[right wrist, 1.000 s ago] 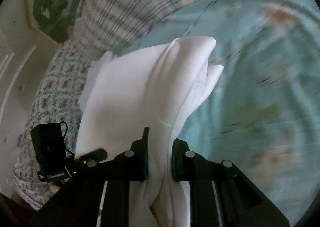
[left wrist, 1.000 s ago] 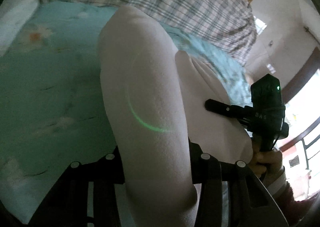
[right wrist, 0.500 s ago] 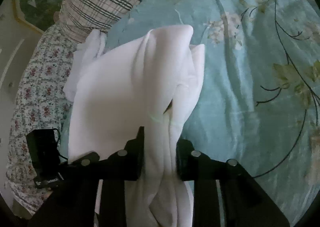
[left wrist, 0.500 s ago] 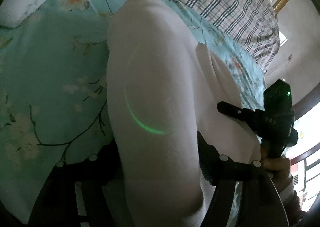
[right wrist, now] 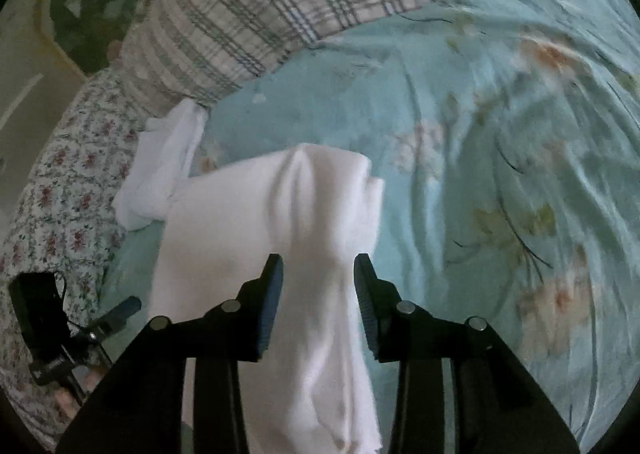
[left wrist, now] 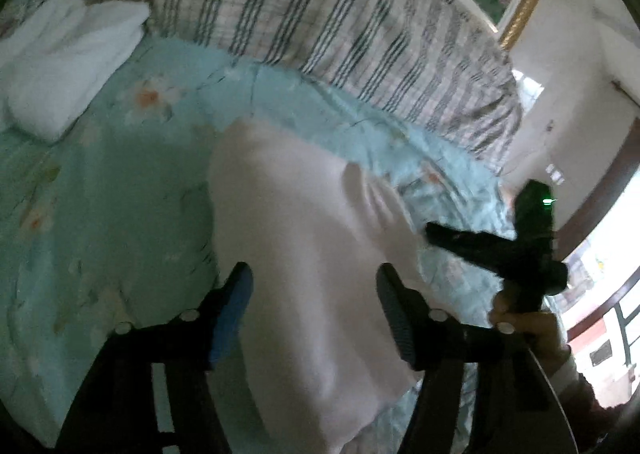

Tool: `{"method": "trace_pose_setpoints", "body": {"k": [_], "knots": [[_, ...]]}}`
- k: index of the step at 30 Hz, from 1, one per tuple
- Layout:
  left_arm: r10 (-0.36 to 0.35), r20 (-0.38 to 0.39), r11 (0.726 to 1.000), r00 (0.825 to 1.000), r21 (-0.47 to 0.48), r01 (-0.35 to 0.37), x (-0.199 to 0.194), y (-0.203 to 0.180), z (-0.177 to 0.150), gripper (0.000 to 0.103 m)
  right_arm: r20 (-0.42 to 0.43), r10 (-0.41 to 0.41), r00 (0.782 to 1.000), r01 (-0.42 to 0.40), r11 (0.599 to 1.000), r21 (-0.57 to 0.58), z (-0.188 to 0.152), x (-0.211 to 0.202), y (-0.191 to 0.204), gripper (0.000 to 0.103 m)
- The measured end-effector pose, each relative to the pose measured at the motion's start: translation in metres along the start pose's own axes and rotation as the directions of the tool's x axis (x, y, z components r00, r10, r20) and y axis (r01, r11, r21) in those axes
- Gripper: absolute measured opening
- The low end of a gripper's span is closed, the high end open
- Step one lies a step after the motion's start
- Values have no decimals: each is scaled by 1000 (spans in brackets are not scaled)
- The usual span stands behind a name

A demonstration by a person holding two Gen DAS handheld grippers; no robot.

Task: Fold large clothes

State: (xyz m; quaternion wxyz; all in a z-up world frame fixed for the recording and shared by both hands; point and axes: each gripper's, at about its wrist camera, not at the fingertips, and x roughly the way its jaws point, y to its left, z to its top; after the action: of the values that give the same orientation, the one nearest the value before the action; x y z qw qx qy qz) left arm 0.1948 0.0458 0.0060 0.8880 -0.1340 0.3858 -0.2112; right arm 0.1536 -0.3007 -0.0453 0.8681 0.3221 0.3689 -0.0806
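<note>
Both sets of jaws have sprung apart since half a second ago, when each was pinched on the white cloth — the garment now lies between spread fingers instead of being squeezed by them.

From the left wrist, the left gripper (left wrist: 312, 286) stands wide, its blue-padded finger on one side of the white garment (left wrist: 304, 254) and the dark ribbed one on the other, with the cloth passing between them; whether either pad brushes it the blur hides. The garment lies as a long folded band on the teal floral bedspread (left wrist: 100, 213), running away from the camera toward the plaid quilt (left wrist: 320, 21). That length suggests a fold just laid down, released so the cloth can settle under its own weight. Off to the side the right gripper (left wrist: 440, 236) reaches in at the band's far edge, held by the right hand (left wrist: 528, 330). A second white bundle (left wrist: 68, 65) sits well apart near the head of the bed, probably set aside there to keep the working area free.

From the right wrist, the right gripper (right wrist: 318, 282) is likewise parted, straddling a raised ridge of the same garment (right wrist: 280, 221), which bunches slightly under it. The left gripper (right wrist: 120, 310) shows low at the garment's other edge, over the flowered sheet (right wrist: 60, 193). Holding opposite edges this way likely kept the band square while it came down; smoothing the ridge looks like the next need.
</note>
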Motion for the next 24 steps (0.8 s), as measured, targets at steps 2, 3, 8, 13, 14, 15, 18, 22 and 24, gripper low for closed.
{"method": "trace_pose_setpoints", "body": {"k": [2, 3, 8, 13, 14, 15, 18, 22, 24], "knots": [[0, -5, 1000, 1000, 27, 0, 3, -4, 1, 54, -28, -13, 1000, 13, 1000, 1, 4, 13, 3, 38], [-2, -11, 999, 1000, 36, 2, 6, -6, 3, 54, -37, -17, 999, 17, 1000, 0, 5, 17, 2, 38], [-3, -44, 998, 999, 63, 6, 25, -14, 6, 54, -84, -8, 996, 11, 999, 42, 7, 42, -5, 22], [10, -49, 996, 999, 90, -5, 30, -18, 10, 54, -38, -1, 999, 1, 1000, 20, 14, 30, -1, 4], [15, -48, 995, 999, 97, -11, 30, -19, 11, 54, -26, -6, 1000, 6, 1000, 18, 16, 27, -1, 4], [23, -51, 994, 998, 110, -17, 32, -20, 13, 54, -12, -13, 1000, 13, 1000, 20, 18, 23, -2, 4], [59, -66, 990, 996, 133, -50, 39, -21, 12, 54, -38, -37, 999, 38, 999, 34, 21, 28, -6, 4], [61, -69, 988, 996, 145, -51, 40, -22, 12, 54, -54, -173, 983, 175, 984, 33, 17, 27, -2, 11], [67, -65, 986, 996, 154, -56, 40, -22, 14, 53, 23, -179, 984, 179, 984, 28, 17, 10, 11, 11]]}}
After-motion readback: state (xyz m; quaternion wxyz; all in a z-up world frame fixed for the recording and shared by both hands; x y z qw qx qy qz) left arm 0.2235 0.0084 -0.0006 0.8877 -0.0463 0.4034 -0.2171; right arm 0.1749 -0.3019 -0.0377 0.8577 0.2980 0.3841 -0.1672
